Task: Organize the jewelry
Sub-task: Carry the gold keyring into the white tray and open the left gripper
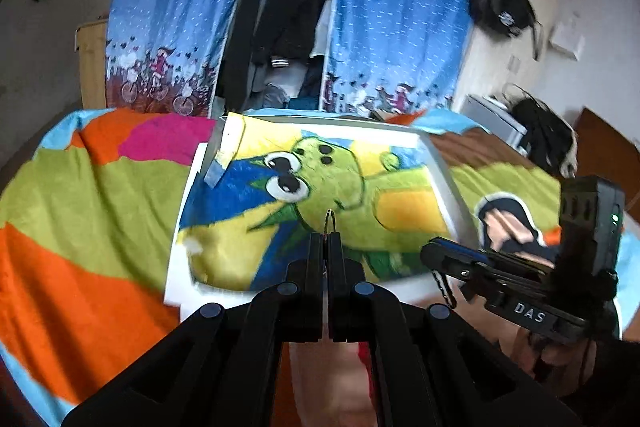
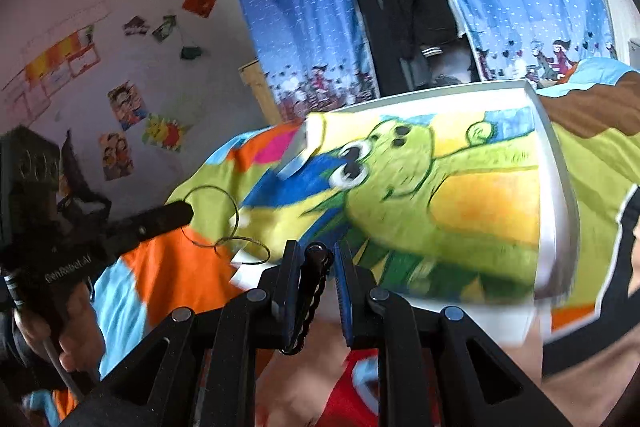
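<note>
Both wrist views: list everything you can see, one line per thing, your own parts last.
Wire hoops: two linked, thin, dark metal, pinched in the left gripper.
Braided piece: one, dark, between the right gripper's fingers.
Tray: one, white, on the bed, holding a dinosaur-print cloth.
Blanket: one, orange, green, pink, blue, on the bed.
Curtains: two, blue, behind the bed.
Clothes: dark, hanging between the curtains.
Posters: several, left wall.
Left gripper: black, shut.
Right gripper: black, clamped.
</note>
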The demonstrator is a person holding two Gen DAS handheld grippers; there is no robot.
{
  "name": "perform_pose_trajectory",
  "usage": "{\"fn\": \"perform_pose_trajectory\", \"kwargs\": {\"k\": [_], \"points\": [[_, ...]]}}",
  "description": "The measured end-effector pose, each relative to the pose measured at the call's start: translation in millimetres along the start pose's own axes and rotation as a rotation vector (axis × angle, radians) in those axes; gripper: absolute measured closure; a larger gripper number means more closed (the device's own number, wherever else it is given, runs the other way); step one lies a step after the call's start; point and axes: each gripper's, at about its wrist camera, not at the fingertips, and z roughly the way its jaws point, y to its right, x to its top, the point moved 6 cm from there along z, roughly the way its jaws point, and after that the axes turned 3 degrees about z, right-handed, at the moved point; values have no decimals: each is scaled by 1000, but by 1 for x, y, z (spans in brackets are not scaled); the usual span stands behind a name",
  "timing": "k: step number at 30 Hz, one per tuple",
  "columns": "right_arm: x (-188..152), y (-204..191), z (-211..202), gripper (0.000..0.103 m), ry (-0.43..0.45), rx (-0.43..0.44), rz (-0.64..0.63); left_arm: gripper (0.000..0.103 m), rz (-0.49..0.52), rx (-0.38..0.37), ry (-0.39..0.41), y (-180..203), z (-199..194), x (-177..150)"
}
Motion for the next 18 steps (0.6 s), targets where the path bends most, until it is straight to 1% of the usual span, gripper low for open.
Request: {"fn": "perform_pose_trajectory", "kwargs": {"k": [3,7,11,12,13,14,16,17,18], "points": [[10,22,23,86,-9,-34,45,103,-36,12,-14,-15,26,5],[8,47,47,86,-43,-97,92,103,-78,19,-69,-32,61,-5],[2,60,59,85,-72,-140,92,103,-108,28,-113,-40,75,-20],[0,61,59,83,-75,-150,87,103,-109,30,-121,-40,78,-22],[0,62,60,75,-78,-154,81,103,-113,26,-122,-40,78,-25],[-1,62,60,65,-80,-164,70,103,-118,22,-123,-41,77,-26],[-2,63,55,54,-66,-177,52,101,-119,11,-127,-39,76,-27],[-1,63,54,52,-61,-185,47,98,-110,15,-127,-38,75,-27],[-1,63,49,52,-53,-193,40,88,-101,24,-127,-37,74,-26]]}}
